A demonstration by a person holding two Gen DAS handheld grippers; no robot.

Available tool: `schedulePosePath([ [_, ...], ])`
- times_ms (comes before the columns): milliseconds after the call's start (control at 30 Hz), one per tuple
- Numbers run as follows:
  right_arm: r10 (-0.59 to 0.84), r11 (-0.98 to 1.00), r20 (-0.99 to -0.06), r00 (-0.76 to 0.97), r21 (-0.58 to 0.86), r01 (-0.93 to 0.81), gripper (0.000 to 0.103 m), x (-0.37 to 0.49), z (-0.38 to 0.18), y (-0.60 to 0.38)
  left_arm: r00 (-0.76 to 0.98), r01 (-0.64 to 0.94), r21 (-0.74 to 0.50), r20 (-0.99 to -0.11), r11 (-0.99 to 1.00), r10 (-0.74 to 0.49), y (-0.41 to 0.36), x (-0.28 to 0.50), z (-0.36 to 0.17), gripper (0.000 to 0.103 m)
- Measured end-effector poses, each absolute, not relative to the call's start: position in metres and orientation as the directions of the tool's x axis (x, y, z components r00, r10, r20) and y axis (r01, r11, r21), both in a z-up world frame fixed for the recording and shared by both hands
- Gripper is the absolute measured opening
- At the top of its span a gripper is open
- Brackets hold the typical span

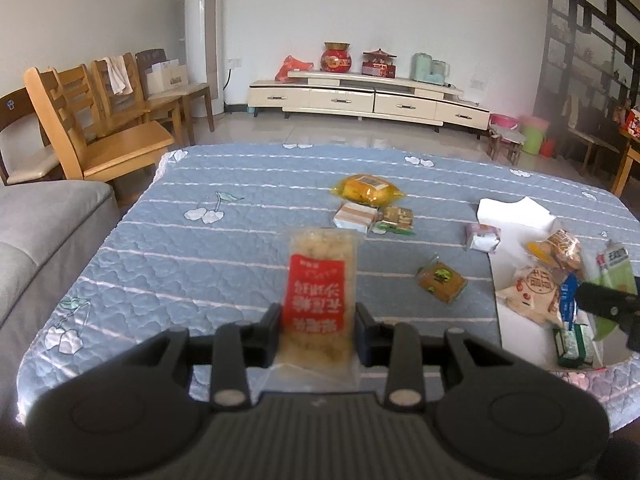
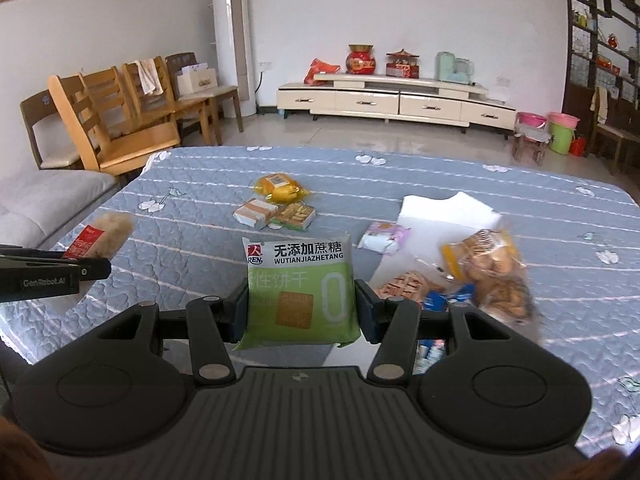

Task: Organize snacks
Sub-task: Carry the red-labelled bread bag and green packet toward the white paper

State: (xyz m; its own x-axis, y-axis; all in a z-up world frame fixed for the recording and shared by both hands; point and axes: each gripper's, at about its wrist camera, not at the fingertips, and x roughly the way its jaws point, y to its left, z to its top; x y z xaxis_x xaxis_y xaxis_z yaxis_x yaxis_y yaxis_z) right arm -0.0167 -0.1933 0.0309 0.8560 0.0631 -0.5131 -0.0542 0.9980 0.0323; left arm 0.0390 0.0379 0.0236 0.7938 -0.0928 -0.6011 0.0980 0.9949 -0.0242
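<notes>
Up close, the left gripper [image 1: 316,320] is clenched on a long clear snack bar with a red label [image 1: 318,280], lifted above the blue quilted table [image 1: 224,248]; its near end is hidden behind the gripper body. The right gripper [image 2: 300,304] grasps a green biscuit packet [image 2: 298,292] by its side edges, also above the cloth. Ahead of the left gripper the cloth lies bare to the far edge, with open room leftward toward the grey sofa [image 1: 36,240]. Ahead of both sits a cluster: a yellow packet [image 2: 280,188], a white-and-orange box [image 2: 256,213] and a green-trimmed packet [image 2: 294,216]. Right of the right gripper, a white paper bag [image 2: 440,210] lies open, holding several packets; one [image 2: 492,268] is blurred, others cut off by the gripper. A purple-white packet [image 2: 382,238] lies just beside the bag.
</notes>
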Motion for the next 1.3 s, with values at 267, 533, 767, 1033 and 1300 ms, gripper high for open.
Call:
schedulePosePath([
  [267, 0.035, 0.999, -0.488, 0.872, 0.03, -0.023, 0.065, -0.032, 0.036, -0.205, 0.803, 0.105, -0.028, -0.587, 0.994, -0.102, 0.037, 0.027, 0.03, 0.035],
  [533, 0.029, 0.999, -0.473, 0.881, 0.031, -0.017, 0.065, -0.039, 0.036, -0.207, 0.804, 0.12, -0.03, -0.583, 0.992, -0.115, 0.035, 0.019, 0.033, 0.035],
  [767, 0.028, 0.999, -0.46, 0.888, 0.039, -0.012, 0.065, -0.041, 0.037, -0.209, 0.809, 0.137, -0.024, -0.575, 0.99, -0.126, 0.028, 0.014, 0.037, 0.035],
  [1033, 0.024, 0.999, -0.444, 0.896, 0.046, -0.004, 0.065, -0.045, 0.037, -0.211, 0.807, 0.17, -0.026, -0.571, 0.985, -0.154, 0.018, 0.011, 0.039, 0.035],
  [1300, 0.017, 0.998, -0.433, 0.901, 0.056, 0.008, 0.065, -0.048, 0.036, -0.211, 0.805, 0.184, -0.022, -0.57, 0.983, -0.163, 0.01, 0.009, 0.04, 0.035],
])
